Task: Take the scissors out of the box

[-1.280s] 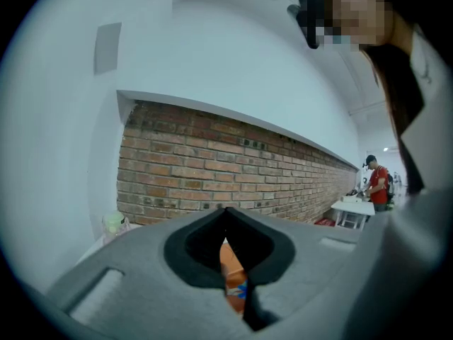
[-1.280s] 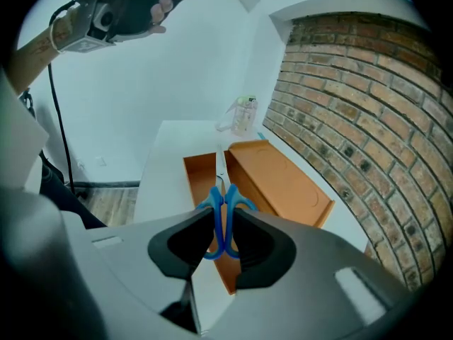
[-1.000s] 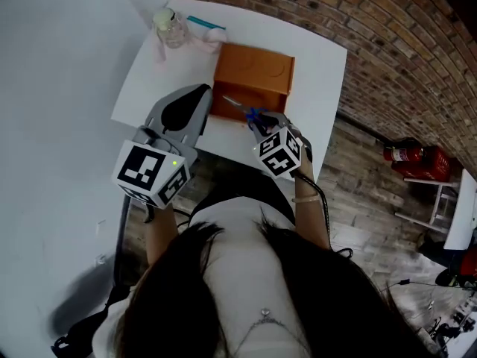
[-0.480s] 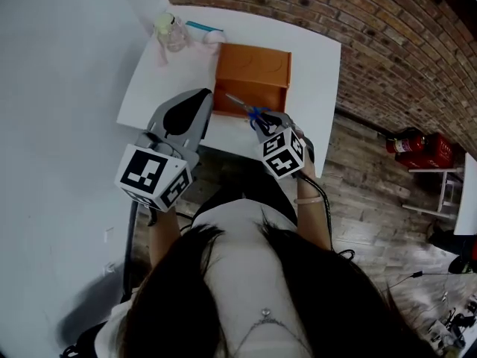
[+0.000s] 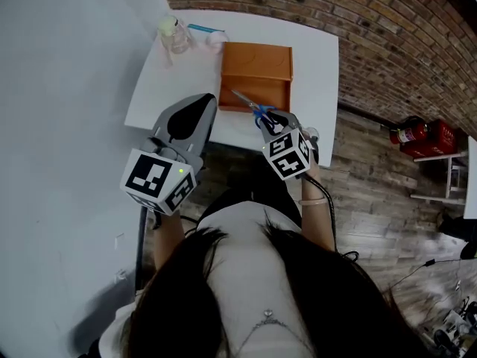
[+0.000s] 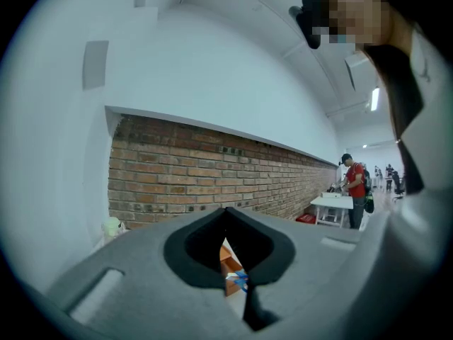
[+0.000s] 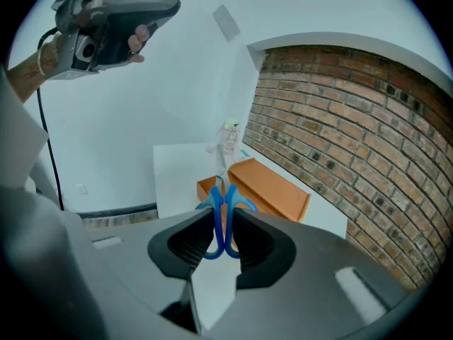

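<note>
Raising the blue-handled metal scissors [image 5: 250, 104], clamped at their loops in the right gripper [image 7: 225, 227], needs the blades clear of the orange rectangular box [image 5: 256, 58]; left gripper [image 5: 206, 104] closed, empty.

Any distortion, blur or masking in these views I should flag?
Head view: sharp, table edges skewed by the wide lens. Left gripper view: fisheye, black corners, mosaic patch top right, near foreground soft. Right gripper view: same fisheye; scissors and box sharp.
</note>
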